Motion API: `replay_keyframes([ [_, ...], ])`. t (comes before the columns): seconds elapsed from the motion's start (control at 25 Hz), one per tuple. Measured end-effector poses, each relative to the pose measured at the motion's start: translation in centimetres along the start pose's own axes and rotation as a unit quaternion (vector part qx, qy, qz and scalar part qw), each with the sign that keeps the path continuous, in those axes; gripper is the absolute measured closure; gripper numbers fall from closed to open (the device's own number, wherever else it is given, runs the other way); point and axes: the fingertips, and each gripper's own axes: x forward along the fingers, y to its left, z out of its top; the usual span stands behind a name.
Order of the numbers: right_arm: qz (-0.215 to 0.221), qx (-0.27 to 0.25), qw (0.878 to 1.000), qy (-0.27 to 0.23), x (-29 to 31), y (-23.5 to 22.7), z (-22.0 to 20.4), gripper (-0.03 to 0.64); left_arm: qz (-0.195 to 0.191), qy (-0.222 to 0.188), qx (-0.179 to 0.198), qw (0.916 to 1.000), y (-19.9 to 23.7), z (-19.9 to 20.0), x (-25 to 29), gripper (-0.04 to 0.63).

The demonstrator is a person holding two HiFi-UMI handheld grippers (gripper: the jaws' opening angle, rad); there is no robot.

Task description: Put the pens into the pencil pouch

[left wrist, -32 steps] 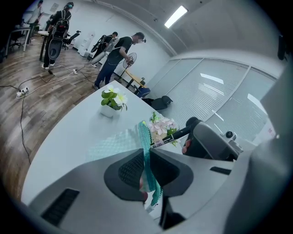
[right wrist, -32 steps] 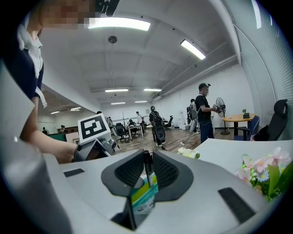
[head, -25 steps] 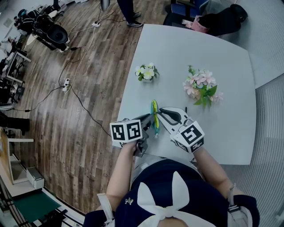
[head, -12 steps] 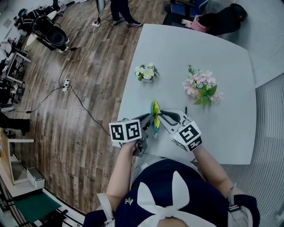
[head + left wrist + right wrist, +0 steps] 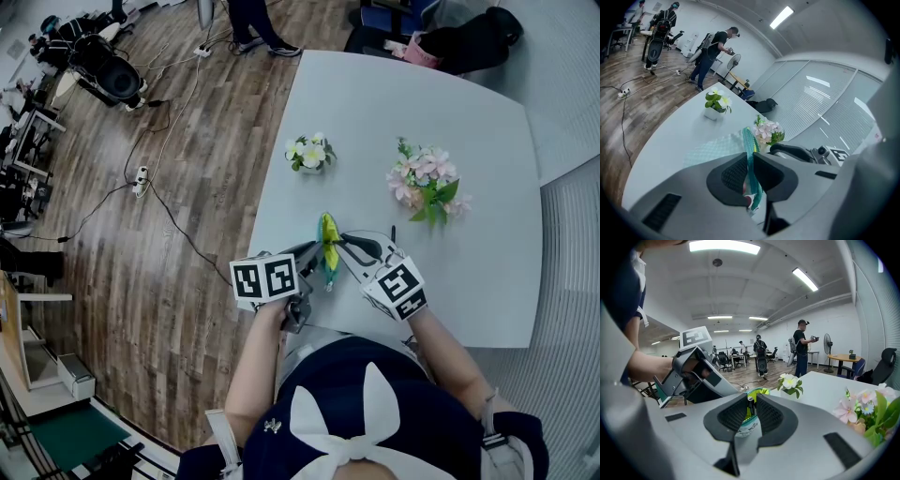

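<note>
A green and yellow pencil pouch (image 5: 326, 246) hangs just above the white table (image 5: 469, 112), held between both grippers. My left gripper (image 5: 317, 250) is shut on the pouch's teal edge (image 5: 749, 140) from the left. My right gripper (image 5: 339, 241) is shut on the opposite side, where the yellow-green fabric (image 5: 757, 392) and a white tag show between its pads. A thin dark piece sits in that gap; I cannot tell whether it is a pen or the zipper pull. A short dark pen (image 5: 393, 232) lies on the table just right of the right gripper.
A small pot of white flowers (image 5: 309, 153) and a pink bouquet (image 5: 427, 183) stand on the table beyond the pouch. The table's near edge runs right below the grippers. Cables and office gear cover the wooden floor at the left, and people stand far off.
The right gripper has sunk slightly with its side of the pouch. The left gripper has stayed put.
</note>
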Motion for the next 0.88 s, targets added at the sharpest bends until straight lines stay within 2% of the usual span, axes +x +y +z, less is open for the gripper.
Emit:
replay_keyframes([
  [0.44,0.03,-0.004,0.999,-0.012,0.4,1.3,0.9,0.552,-0.005,0.003,-0.001,1.0,-0.5,-0.4,0.2,0.541],
  [0.88,0.049,0.014,0.999,0.014,1.1,1.4,-0.8,0.551,-0.004,0.003,-0.001,1.0,-0.5,-0.4,0.4,0.541],
])
